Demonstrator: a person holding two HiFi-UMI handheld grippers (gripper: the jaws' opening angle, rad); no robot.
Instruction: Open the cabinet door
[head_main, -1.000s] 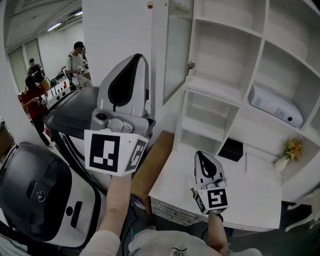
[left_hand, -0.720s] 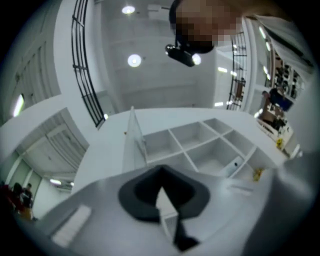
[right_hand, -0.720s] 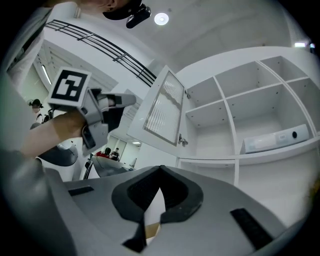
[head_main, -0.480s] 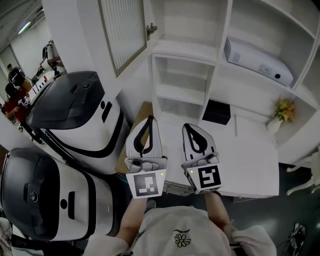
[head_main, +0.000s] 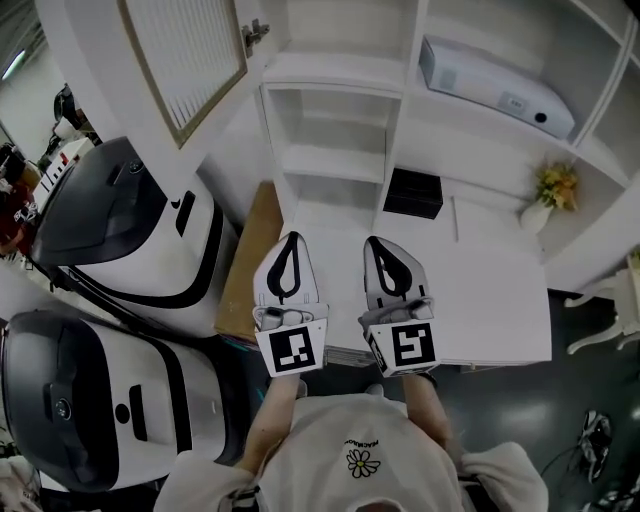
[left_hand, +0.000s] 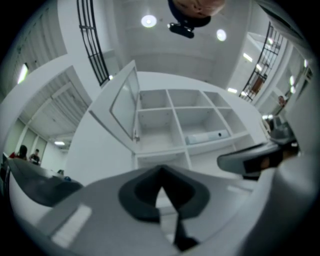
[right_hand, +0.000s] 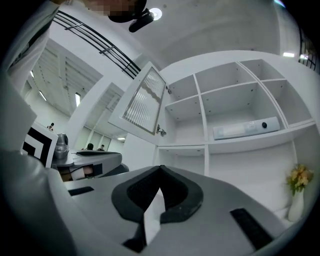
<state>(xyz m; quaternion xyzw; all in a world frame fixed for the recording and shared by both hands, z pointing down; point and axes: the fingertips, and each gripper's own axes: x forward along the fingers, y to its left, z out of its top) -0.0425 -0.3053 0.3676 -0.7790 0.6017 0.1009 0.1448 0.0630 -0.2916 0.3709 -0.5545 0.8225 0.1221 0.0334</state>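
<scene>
The white cabinet door with ribbed glass stands swung open to the left of the shelf unit; its small metal latch shows on the door's edge. The door also appears in the left gripper view as the open door and in the right gripper view as the open door. My left gripper and right gripper hang side by side, low over the white desk, well below the door. Both are shut with nothing in them, as the left gripper and right gripper show close up.
A white projector lies on a shelf. A black box and a vase of yellow flowers stand on the desk. Two big white-and-black machines fill the left, beside a brown panel.
My left gripper has dropped from high near the door down to beside the right gripper. The right gripper shifted a little. The door stays open.
</scene>
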